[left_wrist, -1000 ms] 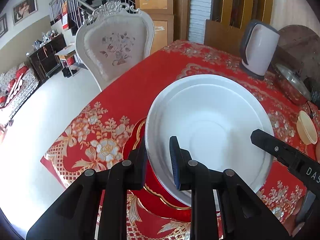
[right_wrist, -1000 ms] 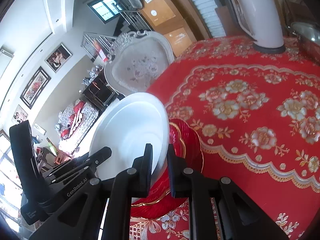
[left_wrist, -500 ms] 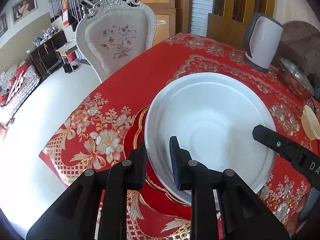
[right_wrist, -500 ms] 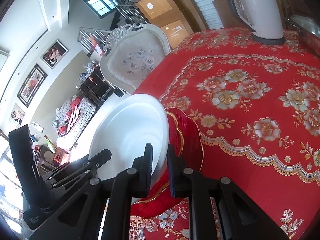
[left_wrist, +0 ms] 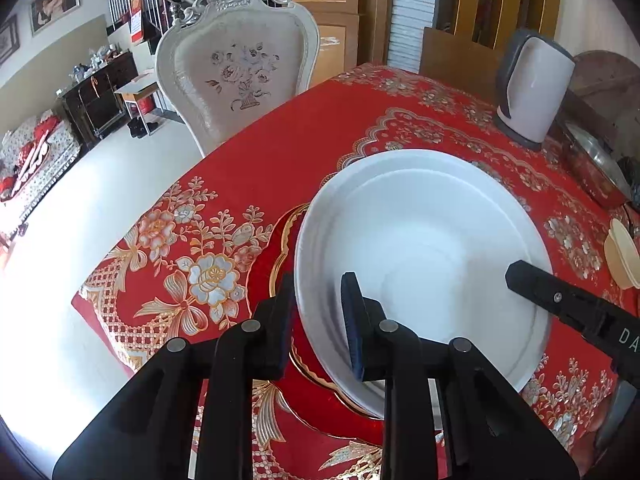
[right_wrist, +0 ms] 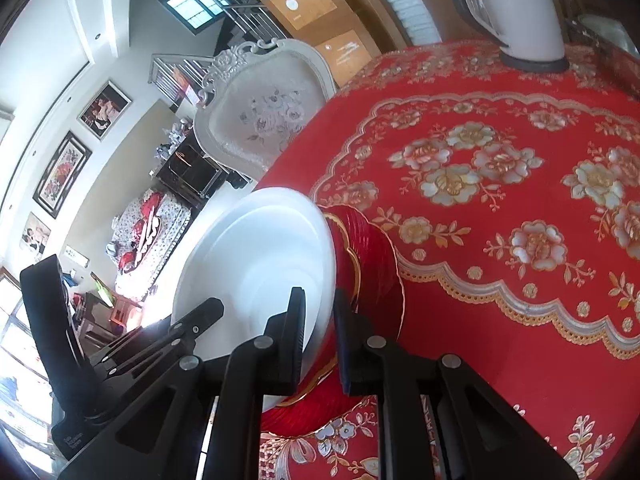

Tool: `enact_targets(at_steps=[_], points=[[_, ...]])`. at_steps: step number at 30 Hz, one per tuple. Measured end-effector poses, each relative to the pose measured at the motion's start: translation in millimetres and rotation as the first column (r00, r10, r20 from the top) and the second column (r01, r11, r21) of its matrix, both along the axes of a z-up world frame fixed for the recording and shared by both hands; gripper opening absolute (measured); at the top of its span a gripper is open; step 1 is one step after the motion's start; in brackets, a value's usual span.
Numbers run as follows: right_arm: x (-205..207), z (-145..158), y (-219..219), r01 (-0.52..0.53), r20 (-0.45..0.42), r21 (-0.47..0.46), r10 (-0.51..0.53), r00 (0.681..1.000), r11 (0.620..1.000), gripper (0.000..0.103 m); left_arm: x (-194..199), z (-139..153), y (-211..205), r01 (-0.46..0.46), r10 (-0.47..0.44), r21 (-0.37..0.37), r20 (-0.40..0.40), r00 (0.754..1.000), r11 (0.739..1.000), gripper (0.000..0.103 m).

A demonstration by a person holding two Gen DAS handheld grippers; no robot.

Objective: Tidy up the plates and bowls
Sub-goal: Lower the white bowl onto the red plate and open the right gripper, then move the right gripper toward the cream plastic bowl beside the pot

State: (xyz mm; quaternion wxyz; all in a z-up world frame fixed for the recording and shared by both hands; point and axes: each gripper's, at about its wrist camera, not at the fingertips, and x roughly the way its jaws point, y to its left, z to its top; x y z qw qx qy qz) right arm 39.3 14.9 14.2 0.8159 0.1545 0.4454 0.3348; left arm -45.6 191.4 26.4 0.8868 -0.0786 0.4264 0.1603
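A white deep plate (left_wrist: 420, 248) rests tilted on a red gold-rimmed plate (left_wrist: 276, 248) near the table's corner. My left gripper (left_wrist: 318, 304) straddles its near-left rim, one finger outside and the blue pad inside; the jaws are opening, with the rim still between them. In the right wrist view the same white plate (right_wrist: 256, 256) lies over the red plate (right_wrist: 372, 264). My right gripper (right_wrist: 320, 304) is shut on its rim. The left gripper (right_wrist: 200, 312) shows at the plate's far side.
A white electric kettle (left_wrist: 528, 92) stands at the back of the red flowered tablecloth (left_wrist: 280, 152). A metal lid (left_wrist: 592, 156) and a small cream bowl (left_wrist: 622, 256) sit at the right edge. An ornate white chair (left_wrist: 236, 72) stands behind the table corner, with floor to the left.
Both grippers stay on the white plate's rim in nearly the same place. The views have shifted only slightly.
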Motion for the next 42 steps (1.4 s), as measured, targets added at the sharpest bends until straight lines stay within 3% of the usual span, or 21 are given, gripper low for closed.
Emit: enact_targets(at_steps=[3, 5, 6, 11, 15, 33, 42], points=[[2.1, -0.8, -5.2, 0.025, -0.022, 0.008, -0.024, 0.999, 1.000, 0.020, -1.2, 1.2, 0.0, 0.001, -0.001, 0.003, 0.000, 1.000, 1.000, 0.023], [3.9, -1.6, -10.1, 0.046, -0.038, 0.011, -0.046, 0.998, 0.999, 0.045, -3.1, 2.8, -0.1, -0.004, 0.004, 0.007, 0.008, 1.000, 1.000, 0.023], [3.4, -0.8, -12.4, 0.055, -0.036, 0.012, -0.054, 0.998, 0.998, 0.048, -4.3, 4.4, 0.0, -0.007, 0.007, 0.010, 0.014, 1.000, 1.000, 0.023], [-2.2, 9.3, -24.2, 0.082, 0.010, 0.024, -0.083, 0.997, 0.996, 0.049, -11.4, 15.3, 2.7, -0.031, 0.029, 0.030, 0.057, 0.998, 0.999, 0.023], [-3.4, 17.3, -30.1, 0.093, 0.027, 0.038, -0.094, 0.995, 0.995, 0.049, -16.9, 25.7, 4.9, -0.044, 0.042, 0.015, 0.111, 0.993, 0.999, 0.056], [-8.9, 22.3, -26.0, 0.071, 0.052, 0.015, -0.072, 0.996, 0.997, 0.049, -26.1, 48.6, -4.0, -0.050, 0.037, 0.067, 0.176, 0.984, 0.997, 0.056], [-11.0, 22.2, -26.8, 0.075, 0.056, 0.014, -0.075, 0.996, 0.997, 0.049, -22.8, 56.1, -17.8, -0.008, -0.002, 0.052, 0.196, 0.981, 0.999, 0.056]])
